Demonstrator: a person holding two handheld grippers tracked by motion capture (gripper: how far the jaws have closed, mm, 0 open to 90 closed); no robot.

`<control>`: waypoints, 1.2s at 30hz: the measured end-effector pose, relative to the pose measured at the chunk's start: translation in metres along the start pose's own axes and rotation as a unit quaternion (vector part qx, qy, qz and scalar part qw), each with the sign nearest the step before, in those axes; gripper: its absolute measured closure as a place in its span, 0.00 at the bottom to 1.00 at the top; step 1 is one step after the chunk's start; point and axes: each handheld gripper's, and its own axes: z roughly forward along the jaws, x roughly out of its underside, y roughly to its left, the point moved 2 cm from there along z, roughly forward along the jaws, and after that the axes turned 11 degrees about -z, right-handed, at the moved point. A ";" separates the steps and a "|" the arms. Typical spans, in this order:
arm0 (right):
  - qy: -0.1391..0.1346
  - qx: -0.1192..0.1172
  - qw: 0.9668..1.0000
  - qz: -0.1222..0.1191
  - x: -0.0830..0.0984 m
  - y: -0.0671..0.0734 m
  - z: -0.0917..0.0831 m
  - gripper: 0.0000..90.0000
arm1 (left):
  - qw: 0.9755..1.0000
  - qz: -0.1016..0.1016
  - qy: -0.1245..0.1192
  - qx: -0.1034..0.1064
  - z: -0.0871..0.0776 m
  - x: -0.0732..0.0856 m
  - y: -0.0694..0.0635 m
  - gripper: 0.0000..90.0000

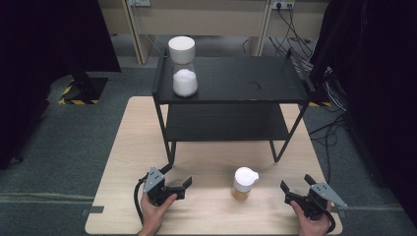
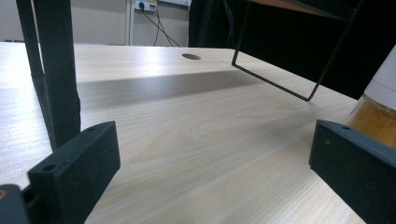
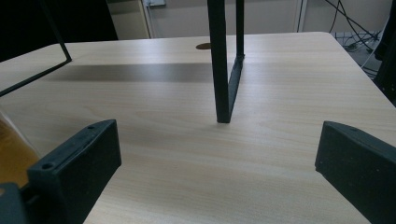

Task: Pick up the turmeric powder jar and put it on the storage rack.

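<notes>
**A:** How far along was the work at that moment?

**B:** Barely begun, by my reading. The small jar (image 1: pixel 244 183) with the white lid and amber contents stood upright on the desk (image 1: pixel 206 162), at about six o'clock from the black shelf rack (image 1: pixel 231 78), and nothing was gripping it.

**A:** And the tools?

**B:** The left tool (image 1: pixel 178 188) rested low on the desk at nine o'clock of the jar, jaws spread wide with nothing between them. The right tool (image 1: pixel 296 188) sat at three o'clock of the jar, jaws also apart and empty. In the left gripper view the jar (image 2: pixel 376 105) showed just beyond the right-hand jaw, not between the two.

**A:** Anything on the rack?

**B:** A tall glass jar (image 1: pixel 184 66) of white grains with a white cap stood at the top shelf's left end, toward eleven o'clock from the small jar. The rest of the top shelf and the lower shelf looked bare.

**A:** So what was left?

**B:** I would judge everything: closing on the small jar, lifting it and, probably, setting it on the rack.
</notes>
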 end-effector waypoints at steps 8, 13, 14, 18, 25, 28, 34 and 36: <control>-0.037 -0.021 0.999 0.021 -0.003 -0.001 -0.006 0.00 | 1.000 -0.003 0.002 0.001 0.001 -0.001 0.001 0.01; -0.053 -0.041 0.998 0.017 -0.009 0.002 -0.008 0.00 | 1.000 -0.004 0.003 0.001 0.001 -0.001 0.001 0.01; -0.057 -0.046 0.997 0.015 -0.010 0.004 -0.007 0.00 | 1.000 -0.005 0.003 0.001 0.001 -0.001 0.001 0.01; -0.072 -0.070 0.995 0.005 -0.016 0.010 -0.006 0.00 | 1.000 -0.006 0.004 0.001 0.001 -0.002 0.001 0.01; -0.082 -0.121 0.989 -0.017 -0.026 0.024 0.001 0.00 | 1.000 -0.006 0.004 0.001 0.001 -0.001 0.001 0.01; -0.081 -0.134 0.987 -0.023 -0.027 0.030 0.004 0.00 | 1.000 -0.005 0.003 0.001 0.001 -0.001 0.001 0.01; -0.067 -0.153 0.985 -0.029 -0.027 0.043 0.012 0.00 | 1.000 -0.004 0.005 0.001 0.001 -0.002 0.001 0.01; -0.061 -0.159 0.985 -0.033 -0.027 0.047 0.015 0.00 | 1.000 -0.004 0.005 0.001 0.001 -0.002 0.001 0.01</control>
